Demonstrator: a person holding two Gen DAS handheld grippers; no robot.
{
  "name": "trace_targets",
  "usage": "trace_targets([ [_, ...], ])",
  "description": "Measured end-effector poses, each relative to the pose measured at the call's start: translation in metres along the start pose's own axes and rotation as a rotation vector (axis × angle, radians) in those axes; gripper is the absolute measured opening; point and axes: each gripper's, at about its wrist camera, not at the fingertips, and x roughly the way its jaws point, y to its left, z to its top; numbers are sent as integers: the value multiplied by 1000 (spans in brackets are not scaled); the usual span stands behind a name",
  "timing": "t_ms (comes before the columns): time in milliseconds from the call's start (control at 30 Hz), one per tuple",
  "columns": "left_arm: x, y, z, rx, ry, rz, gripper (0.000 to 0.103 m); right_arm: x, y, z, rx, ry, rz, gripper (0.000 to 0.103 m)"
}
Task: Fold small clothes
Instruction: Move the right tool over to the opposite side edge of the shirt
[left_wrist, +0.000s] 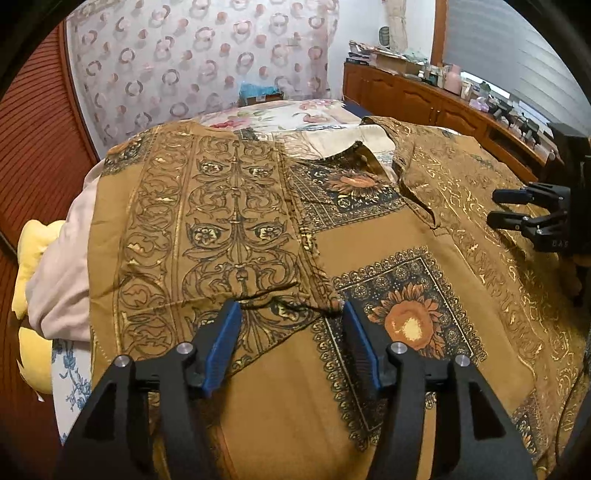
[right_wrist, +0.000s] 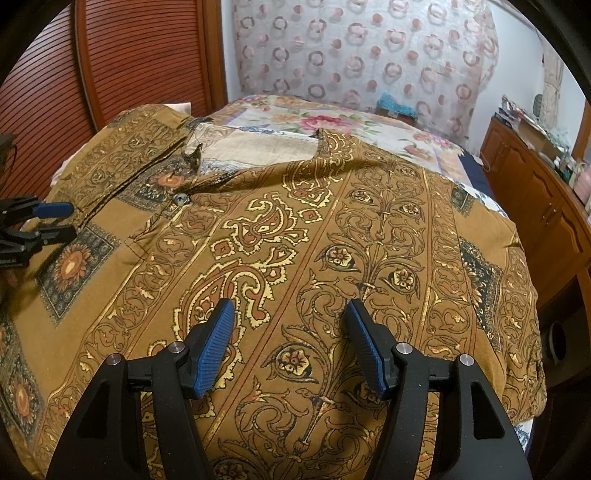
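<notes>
shirt (left_wrist: 258, 229), brown, ornate gold print, lay spread flat on the bed (left_wrist: 295, 110), collar toward 12 o'clock, long axis running 6 to 12 from both tools. left gripper (left_wrist: 291, 314) hung over its left half, jaws apart, empty. right gripper (right_wrist: 290, 314) likewise over the right half. each arm seemed nearest its own side edge.
</notes>
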Motion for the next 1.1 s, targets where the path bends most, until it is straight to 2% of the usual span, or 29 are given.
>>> trace_targets([
  [67,1,-1,0,4,1,-11,60,0,0,0,0,0,0,65],
  [133,2,-3,0,15,6,-24,71,0,0,0,0,0,1,65],
  [200,3,-6,0,34,13,-37,76,0,0,0,0,0,1,65],
  [333,4,-7,1,40,19,-47,83,-1,-2,-1,3,1,10,66],
  [467,4,-9,2,49,23,-46,84,-9,-8,-3,6,6,37,66],
  [533,4,-8,1,49,23,-46,85,-28,-18,-5,26,-39,35,66],
  [633,3,-9,2,51,23,-42,86,-61,-43,-9,52,-101,-15,66],
  [767,4,-9,1,54,25,-40,87,-94,-89,-22,104,-128,-110,66],
  [933,5,-11,2,55,26,-39,89,-111,-141,-42,171,-105,-198,66],
  [1100,5,-11,2,55,26,-39,89,-100,-178,-66,264,-50,-209,62],
])
